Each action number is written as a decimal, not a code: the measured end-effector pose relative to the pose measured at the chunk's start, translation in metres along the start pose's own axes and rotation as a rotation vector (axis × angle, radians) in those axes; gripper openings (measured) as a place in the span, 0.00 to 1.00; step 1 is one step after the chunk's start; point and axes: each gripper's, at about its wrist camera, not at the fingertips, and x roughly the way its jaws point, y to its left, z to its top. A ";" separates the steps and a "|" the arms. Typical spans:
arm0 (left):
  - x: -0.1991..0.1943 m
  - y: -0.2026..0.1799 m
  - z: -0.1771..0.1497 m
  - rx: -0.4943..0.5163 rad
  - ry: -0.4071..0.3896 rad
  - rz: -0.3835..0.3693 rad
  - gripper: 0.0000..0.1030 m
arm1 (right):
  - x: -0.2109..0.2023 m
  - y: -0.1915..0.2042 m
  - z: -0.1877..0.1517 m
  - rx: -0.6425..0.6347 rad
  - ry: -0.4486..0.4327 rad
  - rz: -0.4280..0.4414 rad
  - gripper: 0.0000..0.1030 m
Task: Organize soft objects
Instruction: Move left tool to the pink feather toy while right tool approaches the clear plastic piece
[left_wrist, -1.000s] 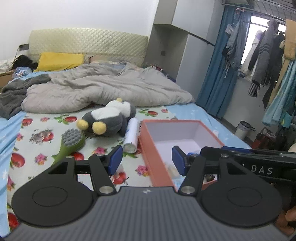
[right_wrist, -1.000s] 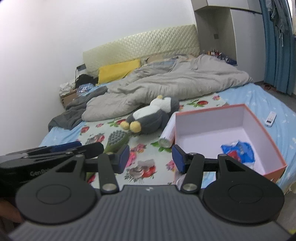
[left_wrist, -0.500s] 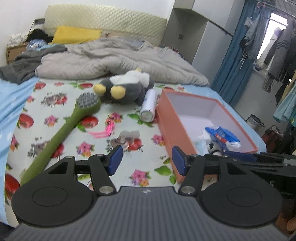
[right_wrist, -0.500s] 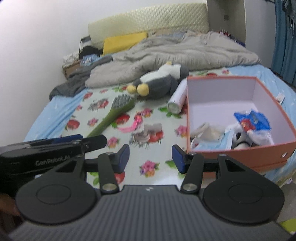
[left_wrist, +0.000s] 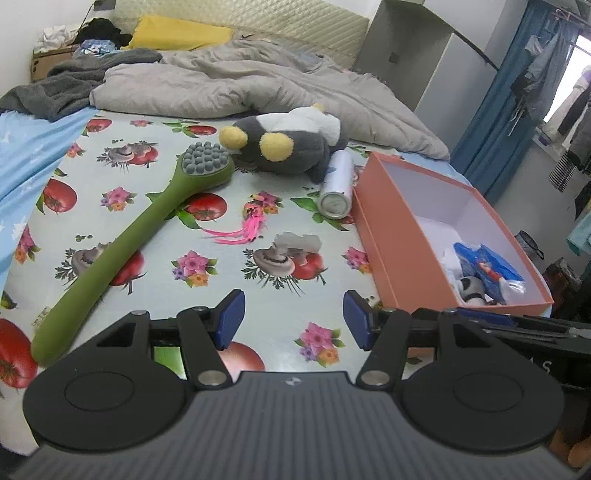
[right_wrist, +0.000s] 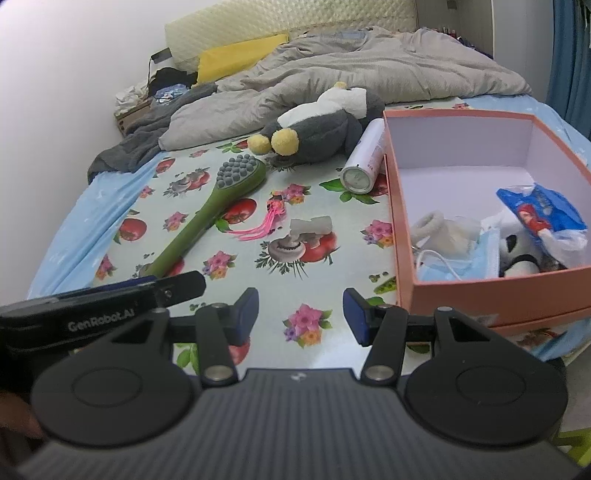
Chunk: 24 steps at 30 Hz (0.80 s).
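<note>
Both grippers hang over the bed with nothing in them. The left gripper has its jaws spread, and so does the right gripper. The plush penguin lies at the upper middle of the frame, touching the green brush head and a white can. The orange box sits at the right, with a mask and small toys inside.
</note>
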 end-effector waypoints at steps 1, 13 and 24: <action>0.005 0.002 0.002 -0.003 0.000 -0.002 0.63 | 0.004 0.000 0.001 0.001 0.001 -0.001 0.52; 0.069 0.019 0.028 -0.017 0.032 0.015 0.63 | 0.054 -0.006 0.024 0.023 0.008 0.006 0.52; 0.137 0.039 0.059 -0.058 0.082 -0.004 0.62 | 0.120 -0.013 0.048 0.038 0.054 -0.006 0.51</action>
